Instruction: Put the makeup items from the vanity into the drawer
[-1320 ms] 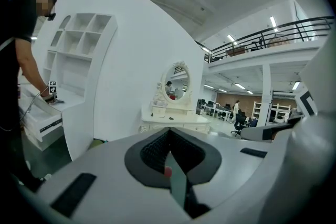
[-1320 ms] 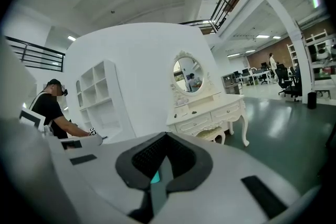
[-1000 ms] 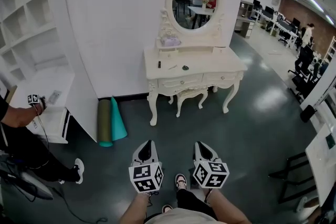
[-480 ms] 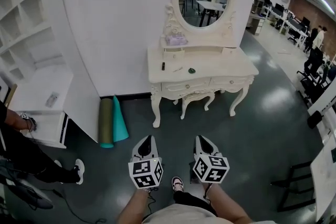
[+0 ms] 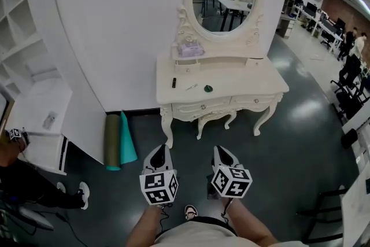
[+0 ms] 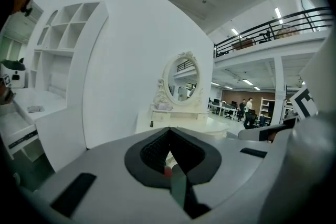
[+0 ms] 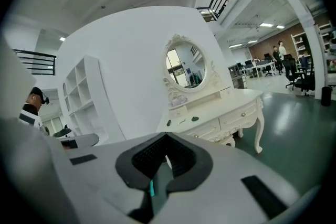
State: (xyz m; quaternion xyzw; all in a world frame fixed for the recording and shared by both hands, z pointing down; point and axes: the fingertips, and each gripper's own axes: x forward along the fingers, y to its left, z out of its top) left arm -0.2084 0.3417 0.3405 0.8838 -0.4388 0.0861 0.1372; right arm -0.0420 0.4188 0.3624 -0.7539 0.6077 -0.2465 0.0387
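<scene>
Head view, change: the vanity (image 5: 221,50) looms larger and nearer than a second ago; the person is walking up to it.
Head view, items: a tube (image 5: 173,83), a stick (image 5: 191,87) and a compact (image 5: 208,88) lie on the counter (image 5: 248,79), untouched; the drawer (image 5: 202,107) below is closed.
Head view, grippers: the left gripper (image 5: 161,154) and right gripper (image 5: 223,154) ride side by side over the floor, well short of the vanity.
Left gripper view: the left gripper (image 6: 169,131) has its jaws pressed together with nothing between; the vanity (image 6: 194,123) stands ahead.
Right gripper view: the right gripper (image 7: 167,137) is likewise closed and empty; the compact (image 7: 195,118) and the drawer (image 7: 239,114) are in sight.
Meaning: only the approach is under way; opening the drawer probably comes first.
</scene>
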